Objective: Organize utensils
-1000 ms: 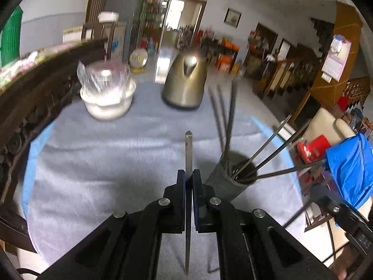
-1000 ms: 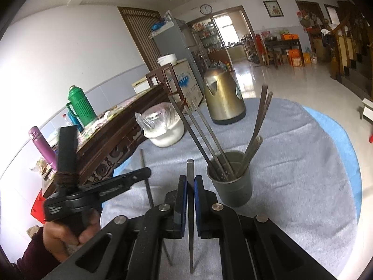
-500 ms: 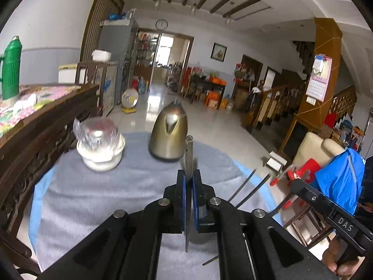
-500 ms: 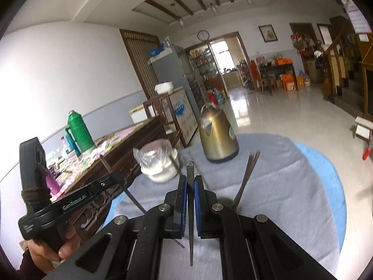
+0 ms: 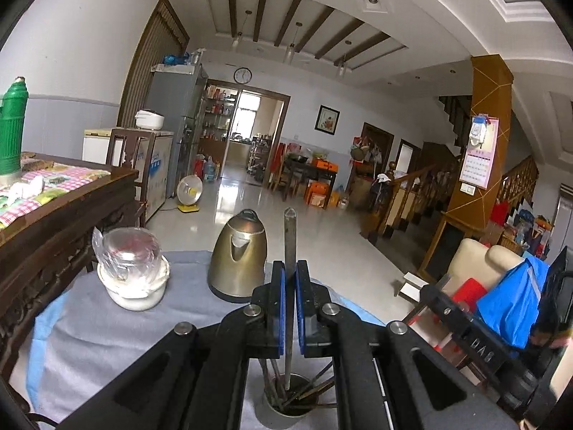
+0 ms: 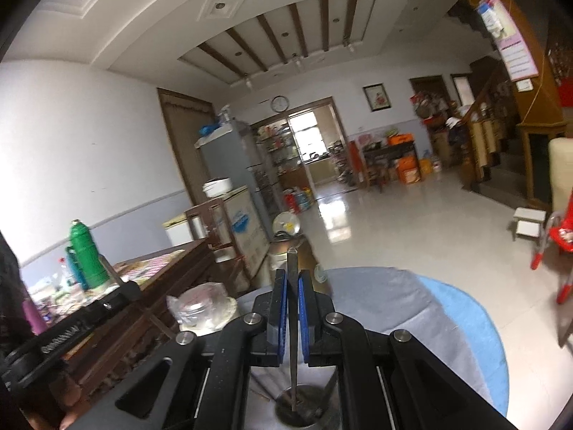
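A grey metal cup (image 5: 274, 418) with several metal chopsticks in it stands on the grey cloth, at the bottom edge below my fingers. My left gripper (image 5: 290, 276) is shut on one upright metal chopstick (image 5: 288, 236), whose lower end hangs over the cup's mouth. In the right wrist view my right gripper (image 6: 293, 283) is shut on another dark chopstick (image 6: 292, 261), and its lower tip sits over the same cup (image 6: 311, 414). Whether either tip is inside the cup I cannot tell.
A gold kettle (image 5: 238, 254) and a white bowl under plastic wrap (image 5: 132, 279) stand at the far side of the round table (image 6: 447, 322). A dark wooden sideboard (image 5: 53, 222) runs along the left. The other gripper (image 5: 465, 326) shows at the right.
Both grippers have risen and tipped up, each still shut on its chopstick. The cup has slid from mid-view down to the bottom edge, and more of the room shows.
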Available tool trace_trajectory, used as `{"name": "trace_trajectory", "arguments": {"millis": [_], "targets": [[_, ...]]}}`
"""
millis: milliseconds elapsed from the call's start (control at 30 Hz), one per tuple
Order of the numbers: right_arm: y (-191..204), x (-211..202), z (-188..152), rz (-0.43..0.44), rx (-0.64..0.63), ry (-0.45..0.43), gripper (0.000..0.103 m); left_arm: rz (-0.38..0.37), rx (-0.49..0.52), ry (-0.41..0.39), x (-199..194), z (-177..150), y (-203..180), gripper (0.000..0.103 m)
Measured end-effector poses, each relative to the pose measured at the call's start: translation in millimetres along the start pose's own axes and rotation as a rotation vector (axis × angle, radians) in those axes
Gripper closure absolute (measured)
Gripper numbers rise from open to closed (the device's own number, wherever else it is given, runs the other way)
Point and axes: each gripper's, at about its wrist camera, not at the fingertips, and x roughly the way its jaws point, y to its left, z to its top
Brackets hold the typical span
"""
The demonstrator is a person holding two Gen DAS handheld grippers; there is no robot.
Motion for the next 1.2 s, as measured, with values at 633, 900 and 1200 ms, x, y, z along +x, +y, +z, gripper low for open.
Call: {"name": "trace_trajectory", "arguments": {"millis": [633,900,1200], "targets": [[-13,18,-36,0.005,0.018,0.189,0.095,0.018,0.008,0.213,32,-57,0,0.097],[-17,8,-35,0.039,0.066,0.227,0.09,0.061,0.034,0.219,9,-60,14,0.052],[-25,-25,-29,0.084,0.119,0.126,0.064,0.176,0.115,0.241,-22,-76,27,0.027]]}}
